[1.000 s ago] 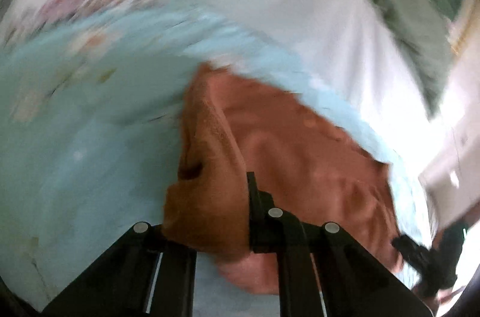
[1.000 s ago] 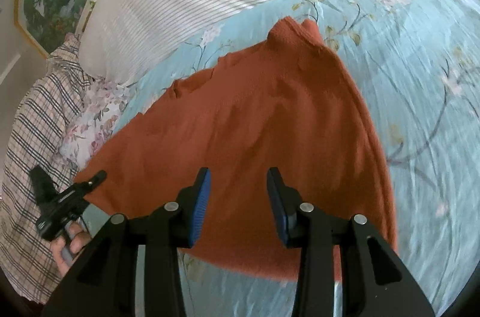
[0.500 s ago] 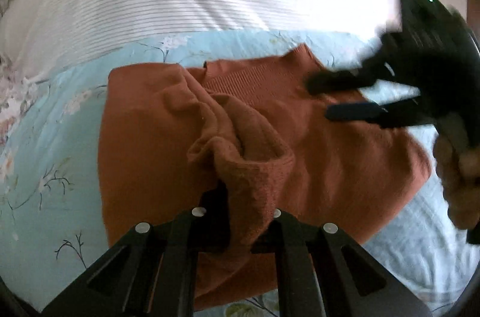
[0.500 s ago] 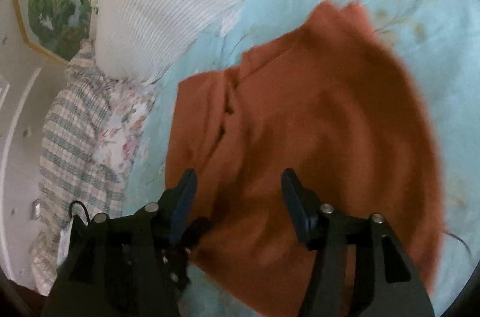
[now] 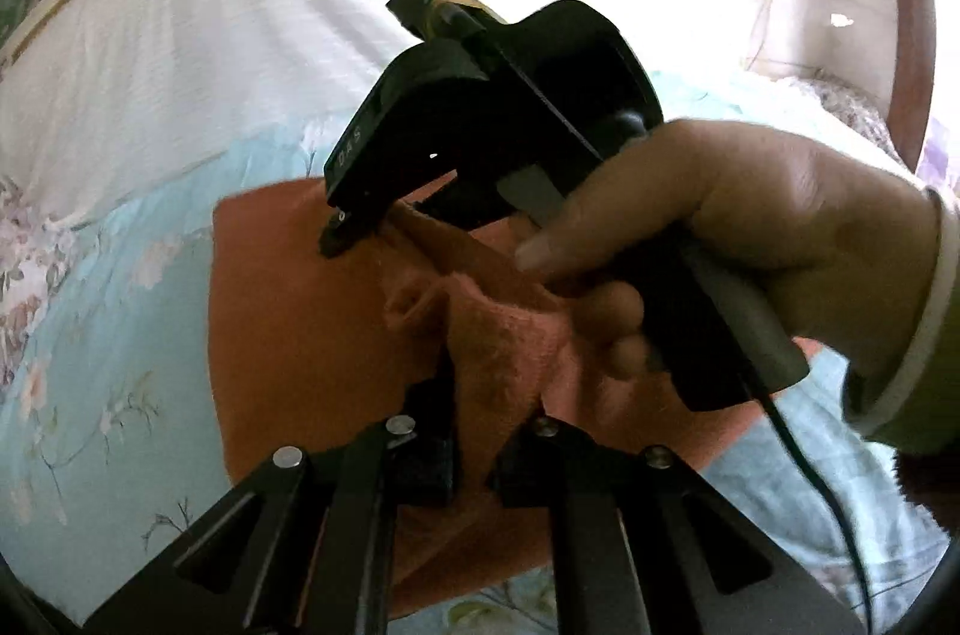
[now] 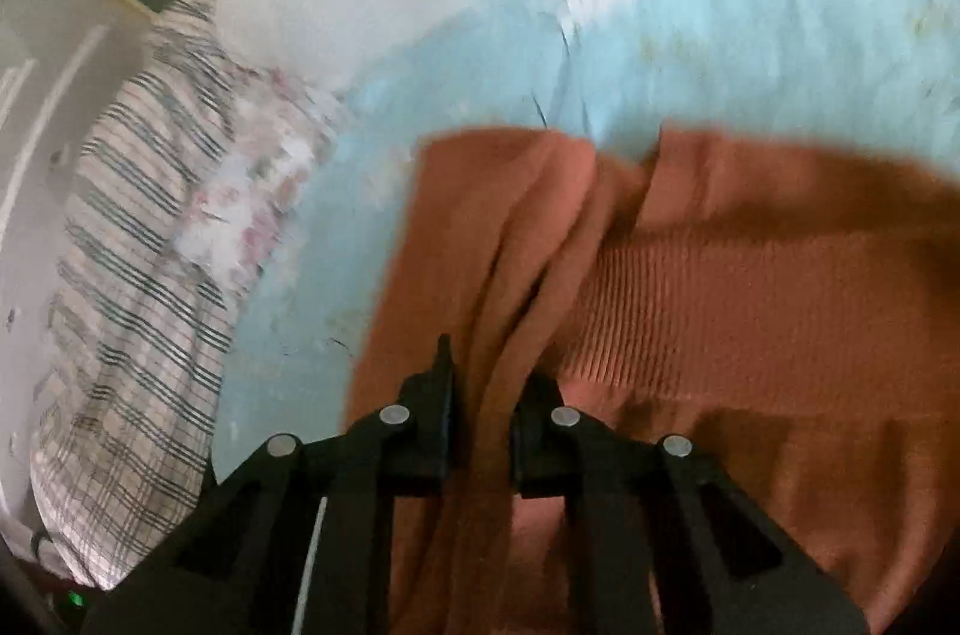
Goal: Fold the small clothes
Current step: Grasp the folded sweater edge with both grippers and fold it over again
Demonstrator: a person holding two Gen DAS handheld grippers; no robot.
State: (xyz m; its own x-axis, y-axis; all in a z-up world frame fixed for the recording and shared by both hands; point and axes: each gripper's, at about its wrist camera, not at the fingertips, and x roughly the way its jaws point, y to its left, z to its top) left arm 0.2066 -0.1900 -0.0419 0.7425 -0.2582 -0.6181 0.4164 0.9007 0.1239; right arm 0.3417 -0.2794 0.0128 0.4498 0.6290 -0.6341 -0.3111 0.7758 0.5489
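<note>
Orange knit top (image 5: 312, 335) on your blue bed sheet (image 5: 108, 335) feels soft and floppy, so your left gripper (image 5: 480, 431) pinches its bunched edge tight while your right gripper (image 6: 480, 413) is closing on a fold.

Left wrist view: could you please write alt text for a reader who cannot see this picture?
The left gripper is shut on a bunched fold of an orange garment lying on a light blue floral sheet. Just beyond it, a hand holds the right gripper, fingers down on the same garment. A white striped pillow lies behind.
</note>
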